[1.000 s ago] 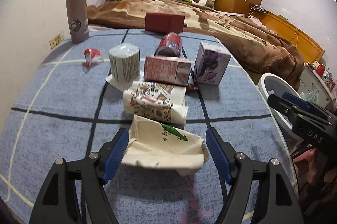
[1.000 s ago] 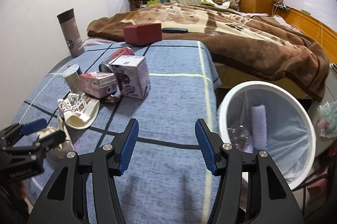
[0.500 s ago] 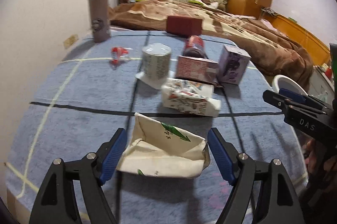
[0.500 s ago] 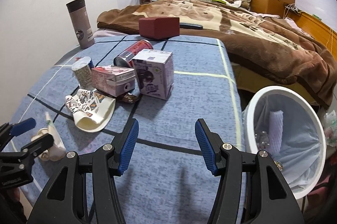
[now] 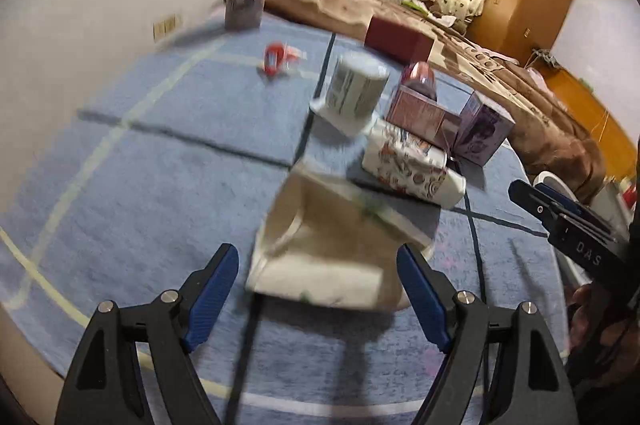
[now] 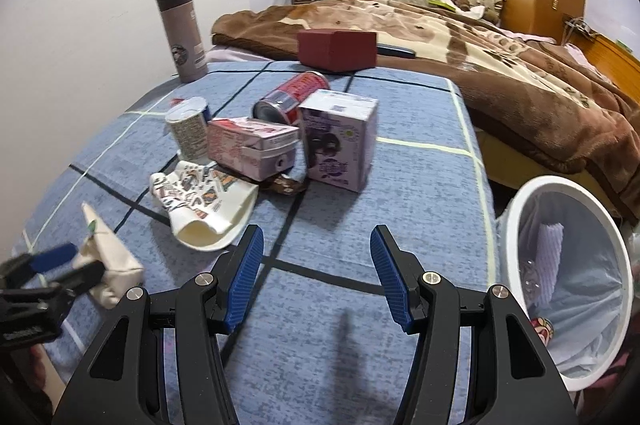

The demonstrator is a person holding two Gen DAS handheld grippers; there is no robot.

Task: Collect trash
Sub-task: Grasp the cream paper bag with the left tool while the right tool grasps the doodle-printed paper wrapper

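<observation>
A flattened cream paper cup with a green print point(image 5: 332, 245) lies on the blue cloth between the wide-apart fingers of my left gripper point(image 5: 316, 289); whether the pads touch it I cannot tell. In the right wrist view the same cup point(image 6: 106, 257) sits at the left gripper's tips. My right gripper point(image 6: 316, 277) is open and empty above the cloth. A patterned crushed cup point(image 6: 200, 201), a pink carton point(image 6: 252, 145), a purple carton point(image 6: 340, 137), a red can point(image 6: 292, 97) and a small tin point(image 6: 188, 129) lie beyond. The white trash bin point(image 6: 560, 273) stands at the right.
A tall grey tumbler point(image 6: 182, 33) and a dark red box point(image 6: 336, 49) stand at the table's far edge. A red-and-white wrapper point(image 5: 276, 59) lies at the far left. A bed with a brown blanket point(image 6: 500, 65) is behind the table.
The left gripper has swung and tilted, so its view is blurred; the cream cup stays between its fingers and looks raised and turned. The right gripper has drawn back slightly.
</observation>
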